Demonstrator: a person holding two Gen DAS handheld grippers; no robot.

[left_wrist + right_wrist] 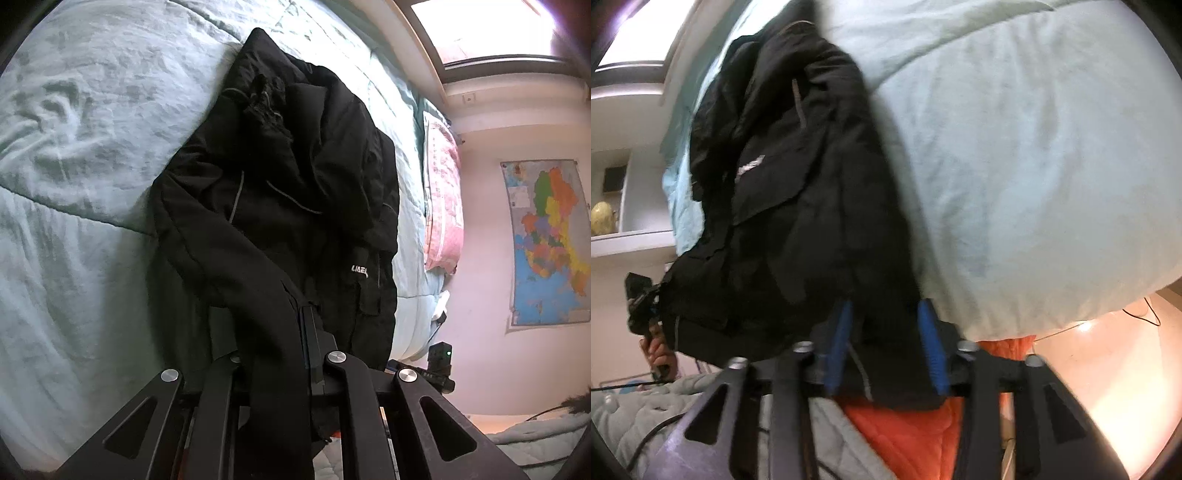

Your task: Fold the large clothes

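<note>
A large black jacket (280, 192) with a small white logo lies on a pale blue-green quilt (81, 155), its hood toward the far end. My left gripper (288, 332) is shut on a black sleeve of the jacket, which drapes over and between the fingers. In the right wrist view the jacket (783, 206) hangs toward me, and my right gripper (886, 332) with blue pads (932, 354) stands partly open around the jacket's hem. The view is blurred and I cannot tell whether the pads press the cloth.
A pink pillow (443, 199) lies at the bed's far side. A coloured map (546, 240) hangs on the wall under a window. An orange blanket (916, 435) and grey quilt (646, 410) lie below. The other gripper, held in a hand (646, 321), shows at left.
</note>
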